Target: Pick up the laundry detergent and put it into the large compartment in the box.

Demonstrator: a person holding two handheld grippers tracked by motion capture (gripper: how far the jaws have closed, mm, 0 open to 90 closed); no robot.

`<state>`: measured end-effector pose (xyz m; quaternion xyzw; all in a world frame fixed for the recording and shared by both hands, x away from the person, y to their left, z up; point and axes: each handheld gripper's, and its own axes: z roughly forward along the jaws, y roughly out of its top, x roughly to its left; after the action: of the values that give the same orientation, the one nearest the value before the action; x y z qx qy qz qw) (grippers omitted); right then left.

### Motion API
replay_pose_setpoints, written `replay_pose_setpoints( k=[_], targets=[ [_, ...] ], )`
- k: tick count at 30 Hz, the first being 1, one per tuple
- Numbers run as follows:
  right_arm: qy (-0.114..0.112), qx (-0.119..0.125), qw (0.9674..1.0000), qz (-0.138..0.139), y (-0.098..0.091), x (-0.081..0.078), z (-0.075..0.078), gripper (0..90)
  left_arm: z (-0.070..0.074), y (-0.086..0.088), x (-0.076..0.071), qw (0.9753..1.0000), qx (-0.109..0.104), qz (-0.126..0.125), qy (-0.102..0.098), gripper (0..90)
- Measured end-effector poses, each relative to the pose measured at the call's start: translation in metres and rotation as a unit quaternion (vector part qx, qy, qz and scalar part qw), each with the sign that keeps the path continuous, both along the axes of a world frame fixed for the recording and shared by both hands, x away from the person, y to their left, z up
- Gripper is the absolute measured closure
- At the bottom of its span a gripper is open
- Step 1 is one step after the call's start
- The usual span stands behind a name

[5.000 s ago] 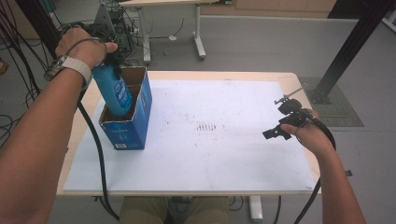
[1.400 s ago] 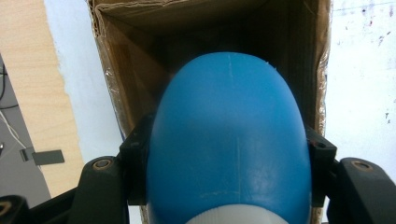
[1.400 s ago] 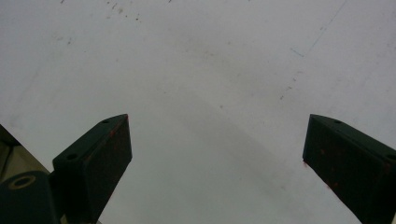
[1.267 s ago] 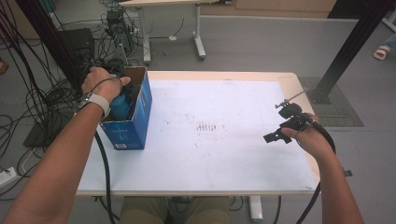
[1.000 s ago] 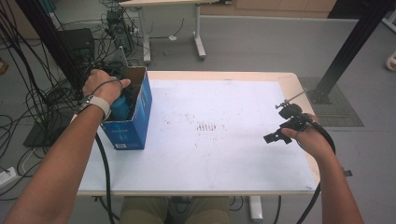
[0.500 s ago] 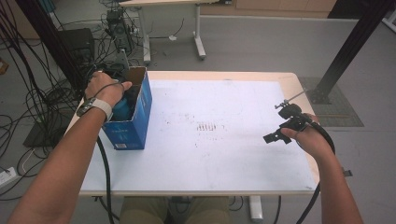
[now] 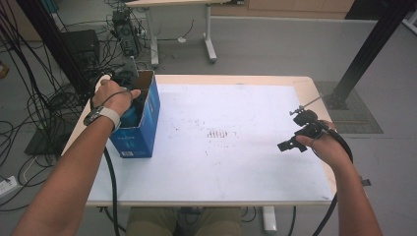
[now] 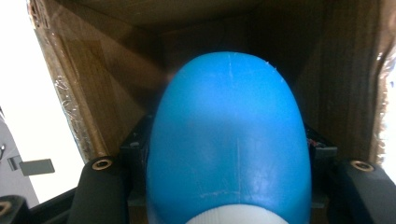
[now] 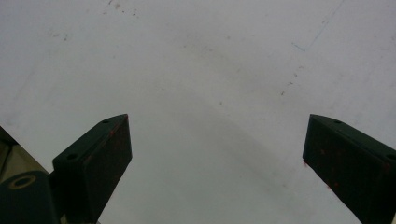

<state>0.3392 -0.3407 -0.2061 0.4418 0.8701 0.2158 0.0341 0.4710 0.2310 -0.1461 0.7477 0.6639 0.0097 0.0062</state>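
Note:
A blue box (image 7: 140,132) of brown cardboard stands open-topped at the table's left edge. My left gripper (image 7: 133,109) reaches down into it, shut on a blue bottle (image 7: 130,118). In the left gripper view the rounded blue bottle (image 8: 229,135) with its white cap sits between the jaws, with the box's brown inner walls (image 8: 116,70) all around. My right gripper (image 7: 291,144) hovers low over the white table (image 7: 236,162) near its right edge. Its jaws stand wide open with nothing between them, as the right gripper view (image 9: 217,154) shows.
The white tabletop (image 9: 196,56) carries faint red marks (image 7: 216,133) at its middle. Cables and a black case (image 7: 81,46) lie on the floor to the left. A second desk's legs (image 7: 209,34) and a black post (image 7: 364,54) stand behind the table.
Five seconds ago the left gripper held the bottle above the box; it has since sunk into the box. Over the last second the left hand only shifted slightly. The right hand stayed still.

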Motion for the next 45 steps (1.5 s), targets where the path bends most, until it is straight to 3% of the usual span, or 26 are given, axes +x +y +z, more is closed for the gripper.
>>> replay_pose_setpoints(
  k=[45],
  targets=[
    [-0.001,0.001,1.0,-0.001,-0.0018,-0.0032,-0.0004,8.1,-0.0042,-0.0013,-0.0015,1.0,0.004,-0.001,0.001,38.0]
  ],
)
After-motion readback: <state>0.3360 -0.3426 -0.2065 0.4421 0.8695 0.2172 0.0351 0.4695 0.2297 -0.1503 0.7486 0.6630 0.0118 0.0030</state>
